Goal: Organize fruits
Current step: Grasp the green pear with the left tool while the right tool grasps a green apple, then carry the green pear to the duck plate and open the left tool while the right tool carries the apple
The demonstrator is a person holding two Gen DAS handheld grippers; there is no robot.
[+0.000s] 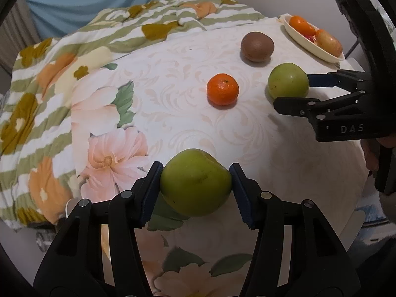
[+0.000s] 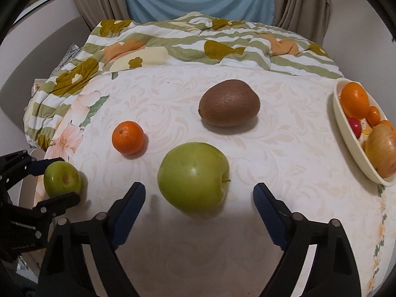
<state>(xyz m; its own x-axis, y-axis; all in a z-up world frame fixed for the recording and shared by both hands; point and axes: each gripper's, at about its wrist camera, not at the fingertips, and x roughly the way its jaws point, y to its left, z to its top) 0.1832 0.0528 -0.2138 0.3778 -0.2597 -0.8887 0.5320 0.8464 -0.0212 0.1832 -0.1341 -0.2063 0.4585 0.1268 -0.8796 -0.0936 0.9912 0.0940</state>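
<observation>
Only the right wrist view shows the bowl (image 2: 351, 148) fully, at the right edge. The left gripper (image 1: 195, 180) squeezes a small green apple (image 1: 195, 183) at bottom middle. The right gripper (image 2: 199, 198) is wide open around the big green apple (image 2: 194, 177), not touching.

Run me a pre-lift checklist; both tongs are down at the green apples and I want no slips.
1. Left tongs pads pressing the near green apple: ok.
2. Right tongs closed on the far green apple: not ok, gaps both sides.
3. Far green apple centred between right pads: ok.
4. Mandarin and kiwi apart from both apples: ok.
5. Room left in the bowl: cannot tell.
</observation>
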